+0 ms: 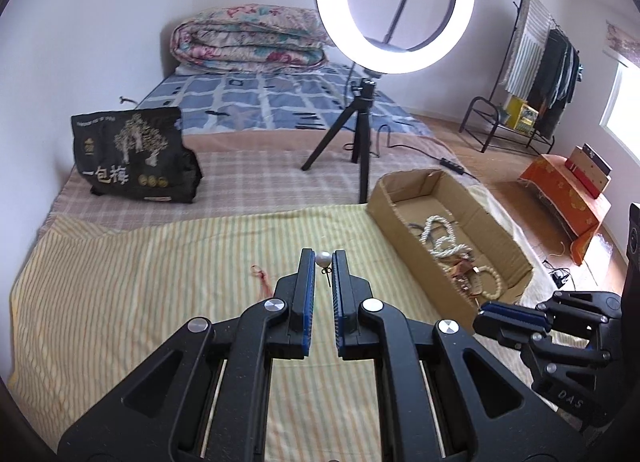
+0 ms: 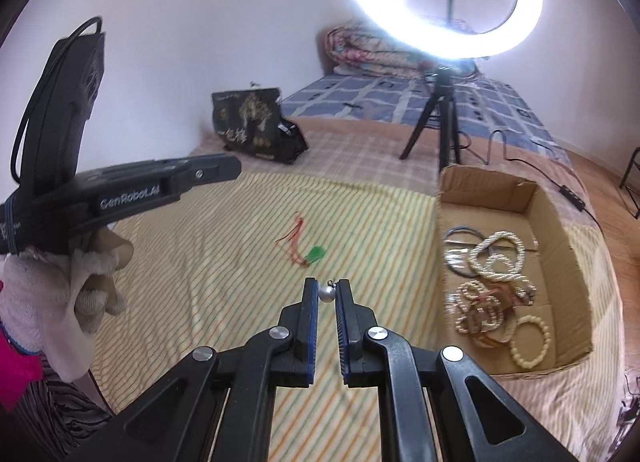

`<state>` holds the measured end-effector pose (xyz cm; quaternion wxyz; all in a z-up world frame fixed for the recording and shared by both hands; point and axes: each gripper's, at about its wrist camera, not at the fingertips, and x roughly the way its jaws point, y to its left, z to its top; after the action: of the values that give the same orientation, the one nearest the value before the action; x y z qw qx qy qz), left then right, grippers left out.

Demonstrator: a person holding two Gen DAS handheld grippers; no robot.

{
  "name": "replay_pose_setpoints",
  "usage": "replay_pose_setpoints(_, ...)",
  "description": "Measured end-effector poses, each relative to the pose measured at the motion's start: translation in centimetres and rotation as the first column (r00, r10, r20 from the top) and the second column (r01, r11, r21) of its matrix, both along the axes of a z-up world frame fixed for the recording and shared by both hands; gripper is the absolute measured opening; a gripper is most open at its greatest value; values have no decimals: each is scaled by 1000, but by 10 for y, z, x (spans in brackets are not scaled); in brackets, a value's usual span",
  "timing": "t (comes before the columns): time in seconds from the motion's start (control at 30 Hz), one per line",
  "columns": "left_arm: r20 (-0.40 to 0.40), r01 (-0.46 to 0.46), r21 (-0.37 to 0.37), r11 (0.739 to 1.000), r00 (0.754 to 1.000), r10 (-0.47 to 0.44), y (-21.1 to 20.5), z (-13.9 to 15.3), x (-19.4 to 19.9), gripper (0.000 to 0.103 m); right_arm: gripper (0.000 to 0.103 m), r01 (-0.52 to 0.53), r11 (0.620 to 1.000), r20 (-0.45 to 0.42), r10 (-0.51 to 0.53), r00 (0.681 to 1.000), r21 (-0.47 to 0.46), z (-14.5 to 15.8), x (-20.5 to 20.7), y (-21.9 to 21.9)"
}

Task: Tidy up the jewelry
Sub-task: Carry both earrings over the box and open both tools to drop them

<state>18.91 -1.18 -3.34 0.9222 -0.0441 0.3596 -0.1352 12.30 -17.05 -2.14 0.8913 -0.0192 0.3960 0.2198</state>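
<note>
Pinching small white pearl earrings, each gripper has its jaws clamped on one: left gripper [image 1: 323, 260] on one pearl earring [image 1: 323, 259], right gripper [image 2: 327, 293] on another [image 2: 326, 294]; light, smooth, likely slippery, best held across the bead; open brown cardboard box [image 2: 560, 222] of bead strands lies right.

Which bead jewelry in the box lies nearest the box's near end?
The plain cream bead bracelet in the cardboard box: one single round loop, apart from the tangled strands.

A glossy pearl earring [image 1: 323, 259] is clamped between matt black plastic fingers [image 1: 306, 282] faced with ribbed blue pads. Woven striped cloth [image 1: 160, 282] covers the bed; near its right edge, rough brown cardboard forms the box [image 2: 568, 262].
</note>
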Motion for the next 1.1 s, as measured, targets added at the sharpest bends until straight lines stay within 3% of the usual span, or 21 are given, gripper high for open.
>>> replay_pose_setpoints(0.3,-5,71,-33,997,997,-71,-53,4,16,6,6,109,994,12,-109,994,10,10,9,-57)
replay_pose_setpoints(0.7,-33,129,-57,990,991,-131,-118,-11,43,6,6,190,982,-17,-190,982,-10,-2,22,-107)
replay_pose_setpoints(1.1,-56,156,-45,987,986,-159,-149,-28,63,6,6,240,971,-64,-240,969,-1,-17,28,-136)
